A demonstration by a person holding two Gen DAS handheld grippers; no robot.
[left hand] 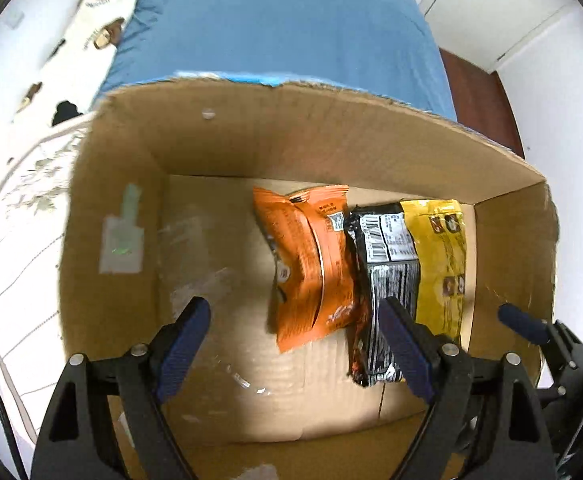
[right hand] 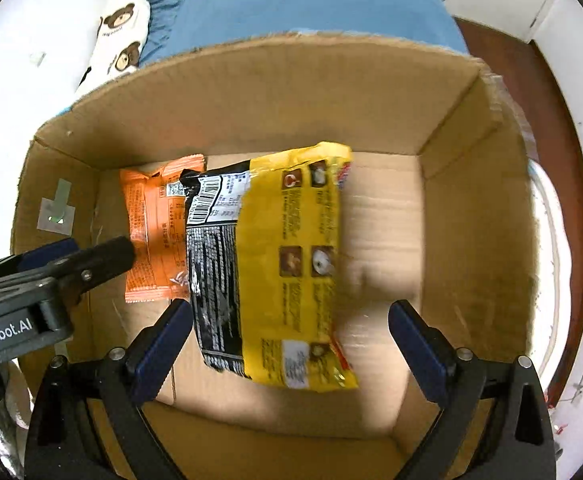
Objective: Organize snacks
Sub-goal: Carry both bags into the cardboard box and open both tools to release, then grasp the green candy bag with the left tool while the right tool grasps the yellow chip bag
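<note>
Both grippers pointed down into the open cardboard box (left hand: 251,140). Left gripper (left hand: 295,340) fingers were spread wide, nothing between the pads; orange snack packet (left hand: 307,264) lay flat on the box floor ahead of them. Right gripper (right hand: 291,344) fingers were also spread wide, not pressing anything; yellow-and-black noodle packet (right hand: 287,264) sat in the gap between them, tilted, its black side overlapping the orange packet's edge. From the left wrist view the noodle packet lay just beside the orange one, toward the right wall of the box, partly behind my left gripper's right-hand finger. Box floor to the left of the orange packet was bare cardboard with tape remnants. Box sat against a bed with a blue sheet (left hand: 283,28); bear-print pillow (left hand: 99,16) lay at its left edge
</note>
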